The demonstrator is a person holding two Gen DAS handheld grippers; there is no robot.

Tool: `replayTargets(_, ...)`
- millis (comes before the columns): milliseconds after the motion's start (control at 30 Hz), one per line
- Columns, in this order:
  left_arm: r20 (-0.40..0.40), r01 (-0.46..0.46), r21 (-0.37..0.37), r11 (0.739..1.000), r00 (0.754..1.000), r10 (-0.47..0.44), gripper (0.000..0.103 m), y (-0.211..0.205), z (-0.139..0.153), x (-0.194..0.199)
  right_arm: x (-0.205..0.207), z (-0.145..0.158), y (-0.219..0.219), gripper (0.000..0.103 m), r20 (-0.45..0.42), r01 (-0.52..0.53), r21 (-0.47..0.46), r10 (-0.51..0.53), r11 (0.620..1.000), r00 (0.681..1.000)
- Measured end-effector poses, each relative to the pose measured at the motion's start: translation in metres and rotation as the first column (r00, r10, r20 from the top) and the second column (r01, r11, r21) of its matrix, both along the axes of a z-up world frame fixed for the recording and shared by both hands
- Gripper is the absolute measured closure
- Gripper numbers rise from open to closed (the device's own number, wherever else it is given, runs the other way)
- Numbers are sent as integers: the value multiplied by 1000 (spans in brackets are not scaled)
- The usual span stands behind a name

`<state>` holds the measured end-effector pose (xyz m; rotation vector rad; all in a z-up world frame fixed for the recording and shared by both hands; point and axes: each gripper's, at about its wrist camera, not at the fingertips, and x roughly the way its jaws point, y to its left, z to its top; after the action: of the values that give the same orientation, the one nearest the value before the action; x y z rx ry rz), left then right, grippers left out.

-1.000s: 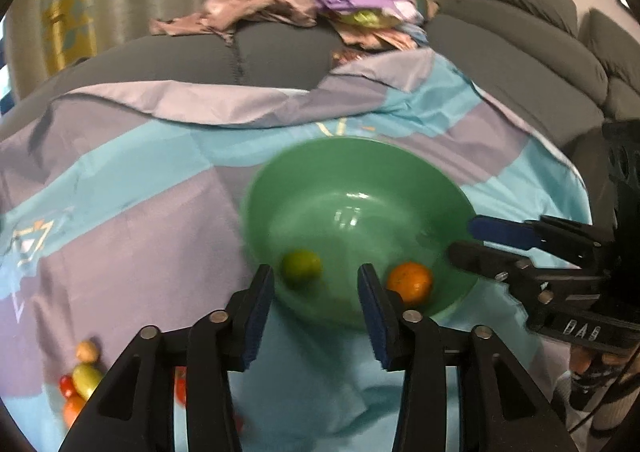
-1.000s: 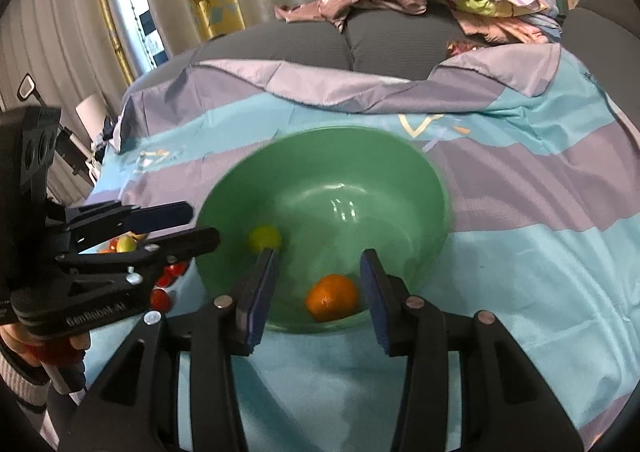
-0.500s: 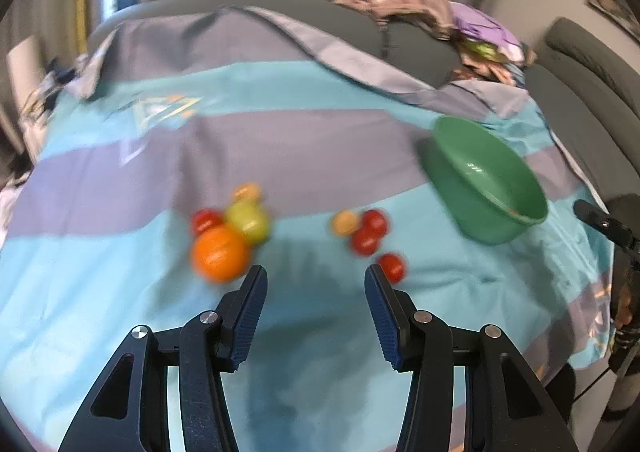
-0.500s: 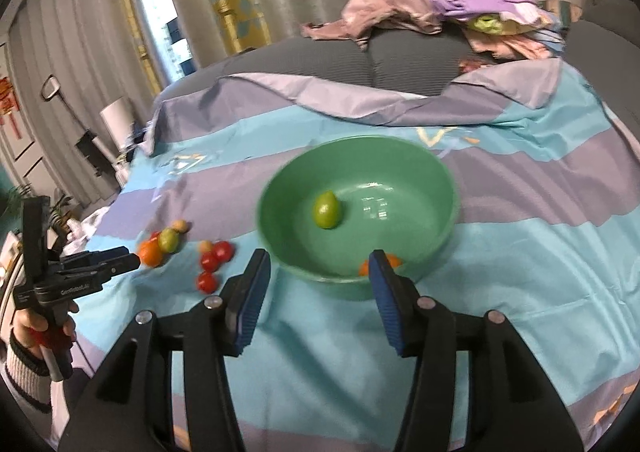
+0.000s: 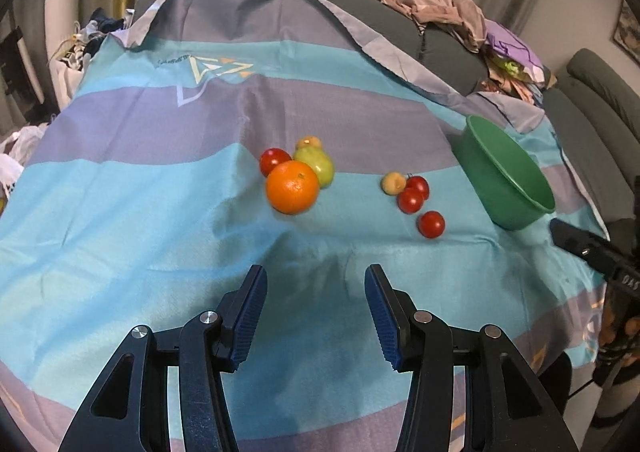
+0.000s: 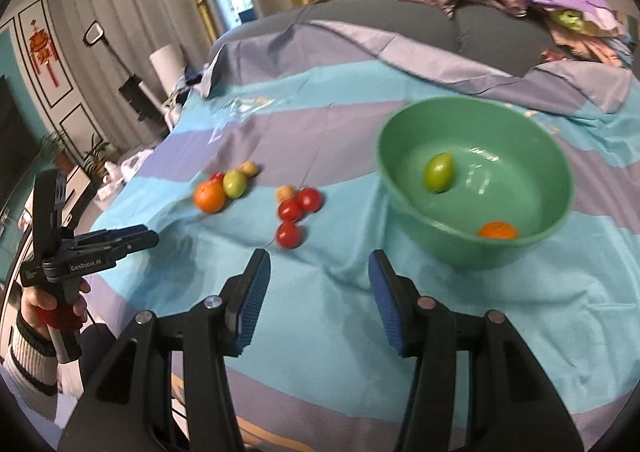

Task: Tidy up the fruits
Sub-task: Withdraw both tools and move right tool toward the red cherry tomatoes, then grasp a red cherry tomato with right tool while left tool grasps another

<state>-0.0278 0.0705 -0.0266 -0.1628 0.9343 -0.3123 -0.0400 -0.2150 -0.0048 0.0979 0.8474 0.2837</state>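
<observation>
A living room with curtains and a grey sofa is shown; a striped turquoise-and-lilac cloth (image 5: 168,212) is spread over the surface that carries the fruit. What lies beneath the cloth cannot be told.

Left gripper (image 5: 316,316): the blue-padded fingers (image 5: 250,316) are held partly open above bare cloth; nothing is held or touched. Right gripper (image 6: 318,304): the fingers (image 6: 251,302) are likewise set partly apart, empty, and clear of the cloth.

Fruit: a green bowl (image 6: 532,248) is seen at the right of the cloth, containing a green fruit (image 6: 439,172) and a small orange (image 6: 496,230), the latter partly hidden behind the near rim. On the cloth, well apart from the bowl, two clusters are seen. In the first, a large orange (image 5: 293,186) is touched by a green pear-shaped fruit (image 5: 318,166) and a red tomato (image 5: 274,160), with a small yellowish fruit (image 5: 309,141) just behind. In the second, nearer the bowl, a small pale yellow fruit (image 5: 394,183) lies against two red tomatoes (image 5: 414,194); a third tomato (image 5: 431,224) lies just apart from them.

Writing: "GenRobot.AI" is read on the side of the left gripper in the right wrist view, where it is held by a hand (image 6: 44,306) in a striped cuff (image 6: 26,358). A triangular printed logo (image 5: 216,70) is seen on the cloth; its lettering is too small to read. A pile of clothes (image 6: 532,0) lies on the sofa behind.
</observation>
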Motion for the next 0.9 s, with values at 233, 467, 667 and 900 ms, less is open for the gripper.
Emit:
replayTargets(233,8,48,-15,999,999,-47,53,-8,-5,4,26,-25,30,51,-54,-44,8,44,999,998)
replayTargets(467,16,88,-1,996,996,-88,53,-16,-9,9,62,-48,47,52,-105,-68,-19,66,997,992)
replayTargets(667,19,118,-2,993,993,-118,53,-24,-10,21,86,-62,58,55,-150,-105,-52,96,993,984)
replayTargets(900,25,156,-5,988,987,-156,53,-40,-11,41,101,-76,62,76,-193,-140,-82,122,987,974)
